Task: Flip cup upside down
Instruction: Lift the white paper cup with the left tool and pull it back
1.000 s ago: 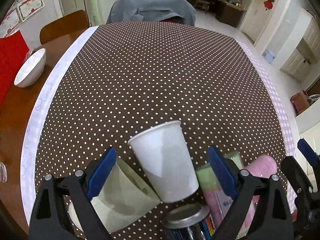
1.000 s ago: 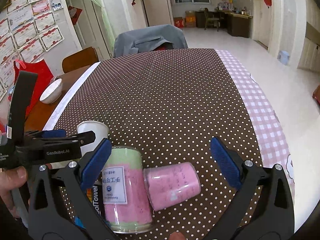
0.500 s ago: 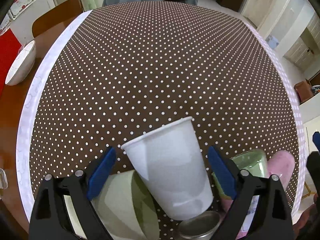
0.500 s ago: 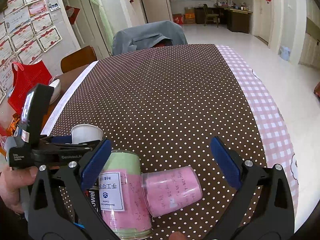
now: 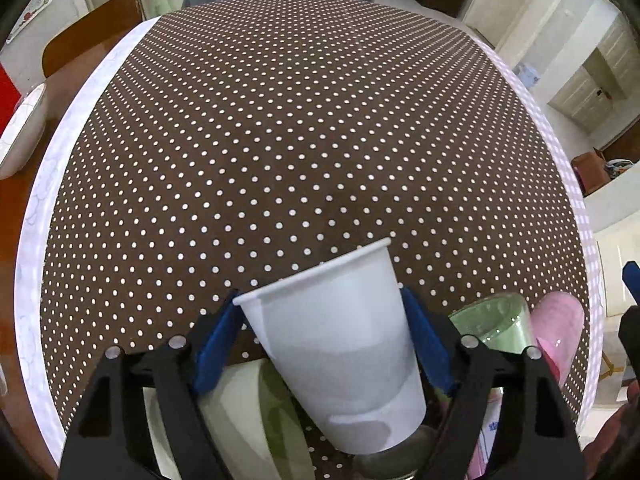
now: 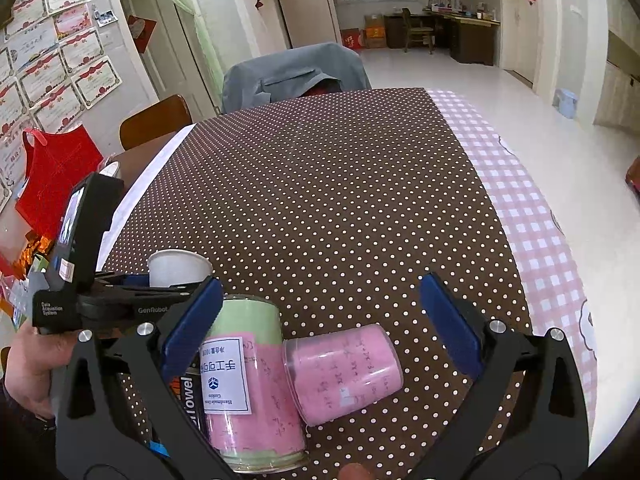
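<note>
A white paper cup [image 5: 340,344] stands mouth-up, tilted, between the blue pads of my left gripper [image 5: 324,340], which is shut on its sides and holds it above the brown polka-dot tablecloth [image 5: 300,140]. In the right wrist view the cup [image 6: 178,268] shows at the left, held by the left gripper [image 6: 120,288]. My right gripper [image 6: 316,324] is open and empty, hovering over two lying jars.
A green-pink jar [image 6: 248,380] and a pink jar [image 6: 344,372] lie near the table's front edge. A pale green cup [image 5: 256,420] lies under the left gripper. A white bowl [image 5: 20,132] sits at the left edge. A draped chair [image 6: 292,72] stands at the far end.
The left gripper's pads have closed in on the white cup and it has risen with the cup, camera tipping down toward the table. The right gripper has stayed nearly still.
</note>
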Tool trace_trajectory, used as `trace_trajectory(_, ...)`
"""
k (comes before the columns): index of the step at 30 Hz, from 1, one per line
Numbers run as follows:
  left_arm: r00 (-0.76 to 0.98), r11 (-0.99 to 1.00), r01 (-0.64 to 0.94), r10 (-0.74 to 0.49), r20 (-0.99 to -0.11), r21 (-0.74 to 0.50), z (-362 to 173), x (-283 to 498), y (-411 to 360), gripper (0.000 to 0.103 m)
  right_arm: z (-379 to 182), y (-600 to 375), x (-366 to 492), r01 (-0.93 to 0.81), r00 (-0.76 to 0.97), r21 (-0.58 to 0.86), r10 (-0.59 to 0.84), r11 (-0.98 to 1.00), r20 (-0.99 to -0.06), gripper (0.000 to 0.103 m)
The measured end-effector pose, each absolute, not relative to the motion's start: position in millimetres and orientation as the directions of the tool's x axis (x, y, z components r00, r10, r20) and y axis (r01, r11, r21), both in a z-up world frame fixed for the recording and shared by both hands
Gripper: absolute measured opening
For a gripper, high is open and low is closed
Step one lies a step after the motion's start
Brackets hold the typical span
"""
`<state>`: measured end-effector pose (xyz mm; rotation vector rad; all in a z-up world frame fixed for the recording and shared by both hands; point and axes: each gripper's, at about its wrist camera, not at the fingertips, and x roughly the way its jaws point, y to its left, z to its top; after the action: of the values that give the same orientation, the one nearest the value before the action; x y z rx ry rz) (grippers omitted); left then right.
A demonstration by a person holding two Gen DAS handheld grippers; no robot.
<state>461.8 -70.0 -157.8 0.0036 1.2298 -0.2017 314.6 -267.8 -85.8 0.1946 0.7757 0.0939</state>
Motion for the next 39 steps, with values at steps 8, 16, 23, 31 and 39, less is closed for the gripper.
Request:
trace_trajectory(8, 0.402, 0.975, 0.158, -0.207, -0.892, -0.155, -128.2, 452.3, -51.9, 0.077, -78.2, -270.4, 304.9, 0.001, 0.723, 0.210, 0.145, 0.978, -0.675, 0.097)
trace_trajectory(16, 0.462, 0.965, 0.190, -0.252, -0.850, -0.183, -88.3, 427.3, -48.3, 0.077, -66.8, -268.7, 286.6, 0.009, 0.743, 0.212, 0.135, 0.977, -0.656, 0.097)
trace_trajectory(23, 0.518, 0.949, 0.250, -0.299, -0.801, -0.192, -51.8, 368.1, -47.4, 0.077, -48.8, -264.1, 253.1, 0.013, 0.779, 0.212, 0.123, 0.977, -0.615, 0.097)
trace_trajectory(31, 0.565, 0.928, 0.322, -0.347, -0.749, -0.188, -36.9, 272.8, -36.9, 0.077, -46.8, -260.7, 192.5, 0.015, 0.817, 0.213, 0.110, 0.977, -0.566, 0.097)
trace_trajectory(39, 0.551, 0.910, 0.386, -0.359, -0.753, -0.152, -73.6, 194.1, -43.3, 0.077, -71.4, -265.8, 130.3, 0.039, 0.834, 0.200, 0.078, 0.979, -0.546, 0.097)
